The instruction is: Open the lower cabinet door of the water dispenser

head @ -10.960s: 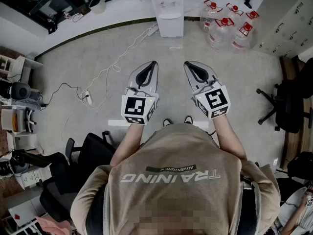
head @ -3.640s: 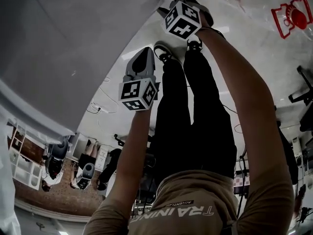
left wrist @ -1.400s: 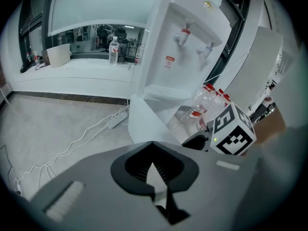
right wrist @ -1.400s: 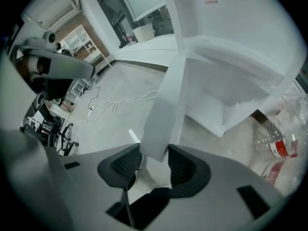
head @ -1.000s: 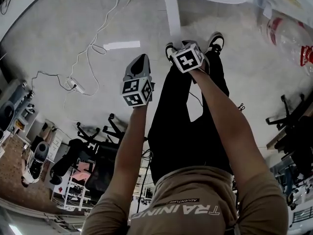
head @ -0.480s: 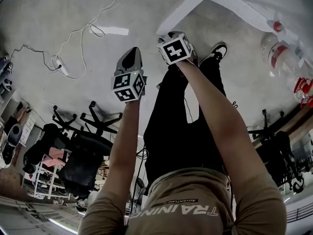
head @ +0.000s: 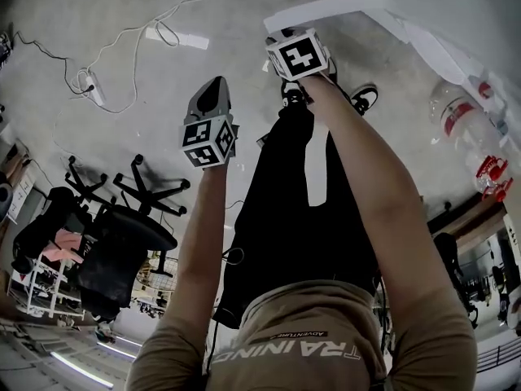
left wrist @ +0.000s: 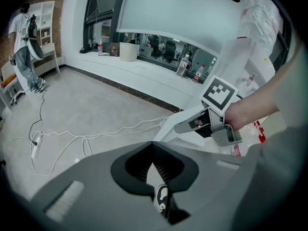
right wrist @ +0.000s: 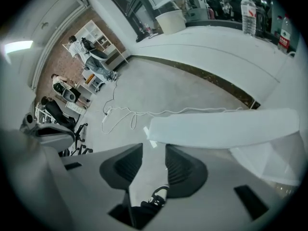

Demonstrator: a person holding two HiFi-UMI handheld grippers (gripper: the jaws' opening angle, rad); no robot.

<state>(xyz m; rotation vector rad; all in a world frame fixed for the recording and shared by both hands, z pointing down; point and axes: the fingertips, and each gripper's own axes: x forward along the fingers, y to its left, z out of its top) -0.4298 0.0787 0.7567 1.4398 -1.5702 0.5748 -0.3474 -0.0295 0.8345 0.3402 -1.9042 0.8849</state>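
The water dispenser is a white body at the top right of the head view. Its lower cabinet door stands swung out as a long white panel. In the right gripper view the door lies just beyond my right gripper. Its jaws are closing with only floor between them. Its marker cube sits right below the door. My left gripper hangs over bare floor to the left of the door. Its tips meet in the left gripper view, with nothing held.
A white cable and a power strip lie on the floor at the upper left. Black office chairs stand at the left. Water bottles with red caps stand at the right. The person's legs and shoes are below the door.
The door panel has swung farther out from the dispenser. Both grippers have shifted sideways with the turning view, and the right one stays at the door's edge.
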